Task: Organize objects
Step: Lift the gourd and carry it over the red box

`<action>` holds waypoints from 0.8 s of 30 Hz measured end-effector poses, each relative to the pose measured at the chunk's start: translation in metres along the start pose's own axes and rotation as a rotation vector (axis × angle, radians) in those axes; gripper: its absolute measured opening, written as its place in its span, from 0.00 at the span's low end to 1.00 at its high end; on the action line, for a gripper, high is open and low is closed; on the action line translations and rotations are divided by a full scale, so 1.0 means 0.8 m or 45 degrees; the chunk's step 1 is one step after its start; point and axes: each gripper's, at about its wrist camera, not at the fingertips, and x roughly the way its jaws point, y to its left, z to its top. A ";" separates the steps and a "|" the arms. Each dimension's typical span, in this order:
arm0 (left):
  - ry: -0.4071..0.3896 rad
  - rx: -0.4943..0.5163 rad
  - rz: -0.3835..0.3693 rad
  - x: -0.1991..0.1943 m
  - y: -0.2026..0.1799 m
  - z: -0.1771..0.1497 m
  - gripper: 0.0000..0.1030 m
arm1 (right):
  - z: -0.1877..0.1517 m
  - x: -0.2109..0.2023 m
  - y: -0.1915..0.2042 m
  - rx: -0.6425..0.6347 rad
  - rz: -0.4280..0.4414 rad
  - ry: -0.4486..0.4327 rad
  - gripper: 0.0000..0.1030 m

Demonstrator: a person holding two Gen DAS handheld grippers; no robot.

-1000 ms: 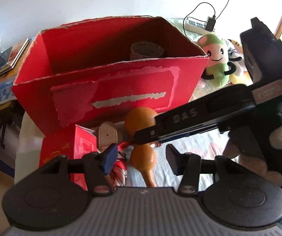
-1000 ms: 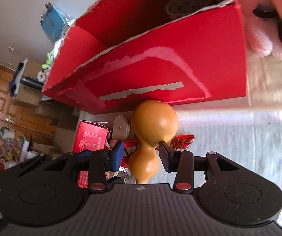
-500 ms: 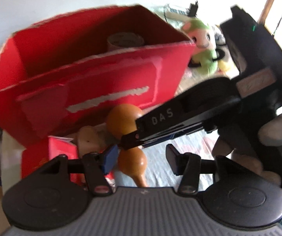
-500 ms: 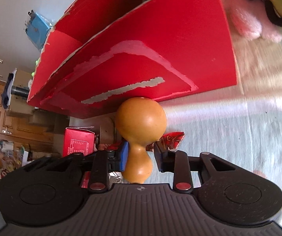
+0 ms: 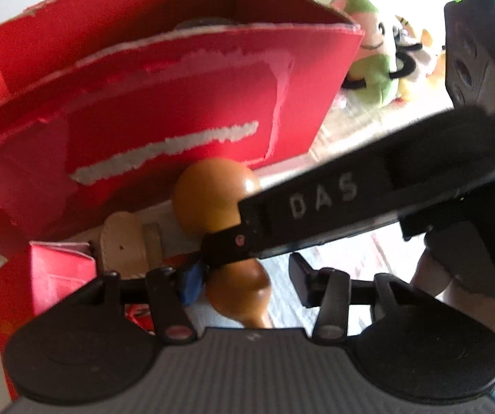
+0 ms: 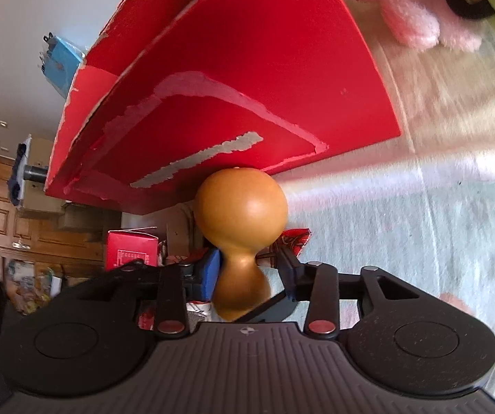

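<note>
Right claw (image 6: 249,269) pinches gourd (image 6: 240,207); big end fwd.

Only legible lettering: "DAS" in pale capitals on the black side bar of the right hand-held gripper (image 5: 320,196), seen in the left wrist view; print on the small red carton (image 6: 132,246) too small to read.

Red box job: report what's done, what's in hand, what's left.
Done: something round, blurred, already sits inside the red box. In hand: the right hand-held gripper is shut on the orange gourd's narrow waist, in front of the box wall. The left hand-held gripper is open, holding nothing. Left: the gourd, the small red carton and the plush toy all remain outside the box.
</note>
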 end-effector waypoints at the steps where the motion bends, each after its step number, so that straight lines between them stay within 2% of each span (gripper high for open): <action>1: 0.009 -0.001 -0.004 0.001 -0.001 -0.001 0.41 | 0.000 -0.001 -0.003 0.012 0.010 0.006 0.35; 7: -0.005 0.049 -0.043 -0.011 -0.015 0.002 0.36 | -0.004 -0.024 -0.002 -0.034 -0.012 -0.035 0.30; 12: -0.027 0.153 -0.101 -0.023 -0.043 0.011 0.35 | -0.008 -0.054 -0.015 0.012 -0.002 -0.089 0.30; 19: -0.085 0.296 -0.169 -0.038 -0.085 0.029 0.35 | -0.015 -0.109 -0.041 0.101 0.014 -0.231 0.30; 24: -0.154 0.384 -0.197 -0.054 -0.109 0.044 0.36 | -0.014 -0.138 -0.039 0.118 0.022 -0.350 0.30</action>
